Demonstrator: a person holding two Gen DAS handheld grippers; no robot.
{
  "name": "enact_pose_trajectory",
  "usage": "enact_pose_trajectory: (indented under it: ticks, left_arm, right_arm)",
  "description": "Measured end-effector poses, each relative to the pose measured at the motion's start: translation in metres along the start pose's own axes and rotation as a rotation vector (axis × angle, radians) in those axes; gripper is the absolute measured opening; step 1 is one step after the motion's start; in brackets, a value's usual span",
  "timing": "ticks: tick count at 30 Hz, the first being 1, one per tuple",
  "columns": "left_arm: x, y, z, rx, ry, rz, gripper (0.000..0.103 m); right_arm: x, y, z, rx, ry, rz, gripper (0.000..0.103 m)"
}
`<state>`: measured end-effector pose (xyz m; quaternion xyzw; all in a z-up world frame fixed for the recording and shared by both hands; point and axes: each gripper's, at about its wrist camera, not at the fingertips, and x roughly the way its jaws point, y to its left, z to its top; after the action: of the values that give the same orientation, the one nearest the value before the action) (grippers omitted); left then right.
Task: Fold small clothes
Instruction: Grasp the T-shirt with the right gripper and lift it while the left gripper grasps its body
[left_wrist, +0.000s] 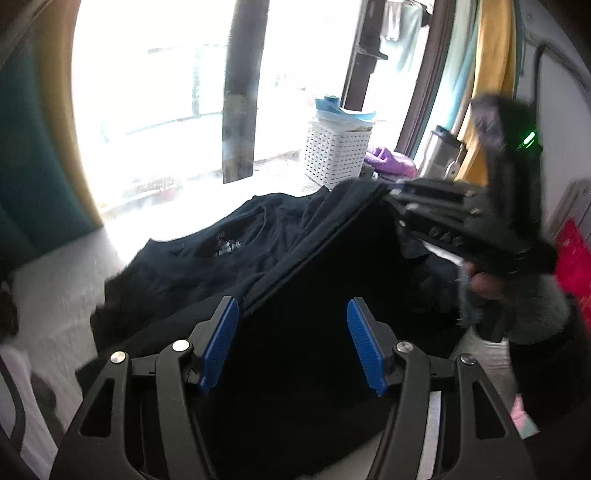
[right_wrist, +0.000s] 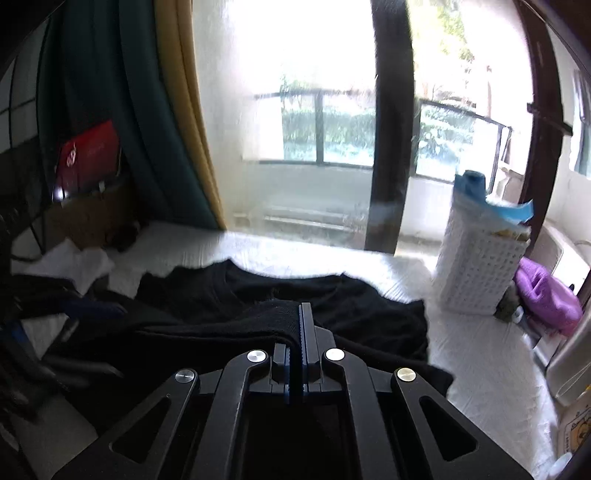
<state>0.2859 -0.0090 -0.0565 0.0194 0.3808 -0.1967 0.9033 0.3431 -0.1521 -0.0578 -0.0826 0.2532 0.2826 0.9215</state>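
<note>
I'm at the first fold — my right tongs (right_wrist: 295, 332) are clamped on a raised edge of the black T-shirt (left_wrist: 192, 258) lying on the white bench (right_wrist: 461, 332), while my left tongs (left_wrist: 291, 347) hang apart over the cloth, so next I'd carry that edge across.
</note>
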Motion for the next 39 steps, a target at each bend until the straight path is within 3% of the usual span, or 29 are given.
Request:
enact_pose_trajectory:
  ticks: [5, 8, 11, 12, 14, 15, 23, 32, 36, 39]
  left_arm:
    - [0.021, -0.006, 0.011, 0.107, 0.003, 0.077, 0.061]
    - [0.033, 0.004, 0.017, 0.058, 0.054, 0.036, 0.061]
    - [0.035, 0.018, 0.02, 0.065, 0.023, 0.066, 0.061]
    - [0.034, 0.023, 0.02, 0.072, 0.013, 0.076, 0.059]
    - [0.031, 0.032, 0.019, 0.079, 0.021, 0.095, 0.042]
    - [0.029, 0.036, 0.019, 0.076, 0.037, 0.103, 0.041]
    - [-0.003, 0.076, 0.025, 0.086, 0.007, 0.281, 0.039]
    - [0.022, 0.113, 0.025, 0.07, 0.049, 0.284, 0.039]
    - [0.032, 0.143, 0.014, -0.005, 0.127, 0.283, 0.041]
    - [0.022, 0.153, 0.006, -0.05, 0.113, 0.276, 0.041]
  right_arm:
    - [-0.02, -0.013, 0.016, 0.032, -0.064, 0.007, 0.003]
    - [-0.03, -0.016, 0.026, 0.027, -0.09, 0.015, 0.003]
    - [-0.031, -0.018, 0.032, 0.009, -0.089, 0.014, 0.003]
    - [-0.03, -0.018, 0.034, 0.002, -0.086, 0.015, 0.003]
    - [-0.027, -0.015, 0.035, -0.016, -0.076, 0.018, 0.003]
    - [-0.023, -0.014, 0.035, -0.026, -0.067, 0.018, 0.003]
    - [0.005, -0.023, 0.042, -0.013, -0.032, 0.017, 0.003]
    - [0.055, -0.039, 0.053, -0.017, 0.045, -0.002, 0.003]
    - [0.07, -0.052, 0.05, 0.002, 0.08, -0.019, 0.003]
    - [0.081, -0.06, 0.042, 0.028, 0.112, -0.021, 0.003]
